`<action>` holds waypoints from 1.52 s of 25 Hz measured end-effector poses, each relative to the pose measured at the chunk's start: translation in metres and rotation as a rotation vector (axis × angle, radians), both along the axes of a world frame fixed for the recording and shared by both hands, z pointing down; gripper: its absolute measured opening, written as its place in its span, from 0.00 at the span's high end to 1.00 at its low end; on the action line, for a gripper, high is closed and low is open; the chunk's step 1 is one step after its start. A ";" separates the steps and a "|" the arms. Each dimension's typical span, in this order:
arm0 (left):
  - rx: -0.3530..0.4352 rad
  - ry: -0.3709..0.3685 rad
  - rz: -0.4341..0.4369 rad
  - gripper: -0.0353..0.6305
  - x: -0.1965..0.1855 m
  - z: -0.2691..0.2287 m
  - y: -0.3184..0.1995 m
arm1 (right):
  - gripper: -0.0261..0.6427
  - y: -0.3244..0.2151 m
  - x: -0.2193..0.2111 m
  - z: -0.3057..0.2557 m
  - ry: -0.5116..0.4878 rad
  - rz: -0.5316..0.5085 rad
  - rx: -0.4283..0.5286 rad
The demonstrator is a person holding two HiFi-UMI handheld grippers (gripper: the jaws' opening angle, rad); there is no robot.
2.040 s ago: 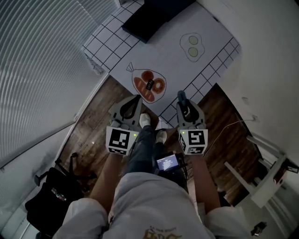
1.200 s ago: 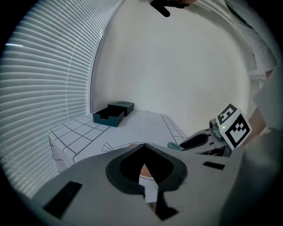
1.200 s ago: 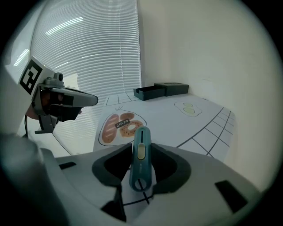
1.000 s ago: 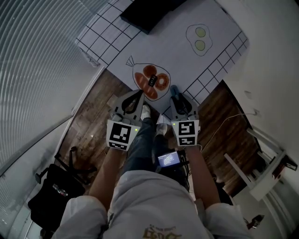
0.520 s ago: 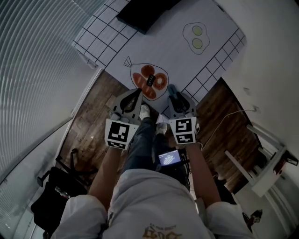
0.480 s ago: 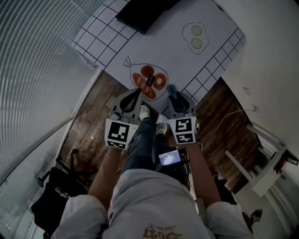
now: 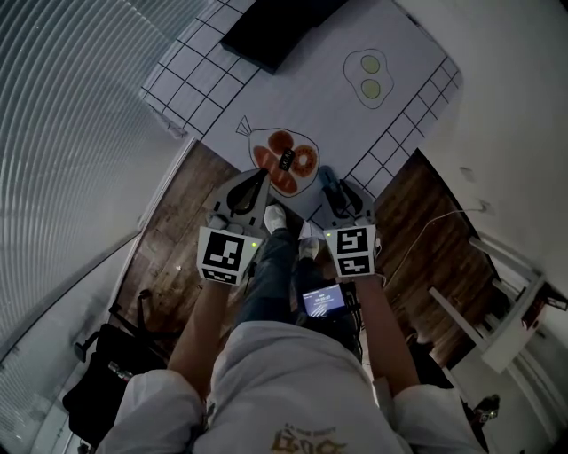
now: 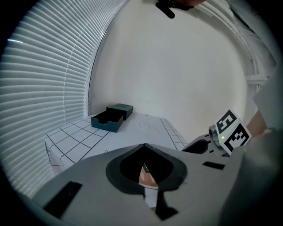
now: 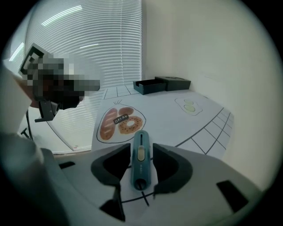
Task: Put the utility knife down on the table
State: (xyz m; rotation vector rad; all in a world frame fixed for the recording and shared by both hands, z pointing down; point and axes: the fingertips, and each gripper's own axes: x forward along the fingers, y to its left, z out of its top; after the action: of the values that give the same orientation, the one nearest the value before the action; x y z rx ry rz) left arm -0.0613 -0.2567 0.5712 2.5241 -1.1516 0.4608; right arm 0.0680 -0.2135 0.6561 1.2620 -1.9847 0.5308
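A teal utility knife lies lengthwise between the jaws of my right gripper, tip pointing at the table. The jaws are opening, and the knife sits loose in the gap at the table's near edge. In the head view the knife sticks out ahead of the right gripper, just right of a printed bread drawing. My left gripper hangs beside it over the wooden floor, its jaws shut with nothing in them.
A white gridded sheet covers the table and carries a drawing of two green rounds. A dark open box stands at the far side. Blinds line the left wall. A black bag sits on the floor at left, white furniture at right.
Since the earliest frame my right gripper with the knife has come closer to the bread drawing at the table's near edge. Over the last half second both grippers have hardly shifted.
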 end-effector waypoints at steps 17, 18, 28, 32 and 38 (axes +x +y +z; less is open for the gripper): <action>0.081 0.018 -0.026 0.94 0.009 -0.047 0.002 | 0.95 0.000 0.031 -0.077 -0.147 0.100 0.181; 0.099 0.021 -0.030 0.94 0.012 -0.055 0.002 | 0.95 0.002 0.033 -0.084 -0.144 0.089 0.196; 0.178 0.022 -0.118 0.94 0.027 -0.108 0.023 | 0.95 0.016 0.070 -0.148 -0.164 0.086 0.317; 0.210 0.030 -0.139 0.94 0.033 -0.130 0.034 | 0.95 0.022 0.077 -0.179 -0.188 0.068 0.378; 0.272 0.031 -0.145 0.94 0.038 -0.165 0.048 | 0.95 0.028 0.092 -0.212 -0.230 0.107 0.440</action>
State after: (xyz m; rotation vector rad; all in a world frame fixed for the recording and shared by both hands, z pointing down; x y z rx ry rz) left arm -0.0238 -0.2088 0.4058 2.6341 -1.4604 0.2414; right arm 0.1596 -0.1859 0.4440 1.6415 -2.3206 0.3067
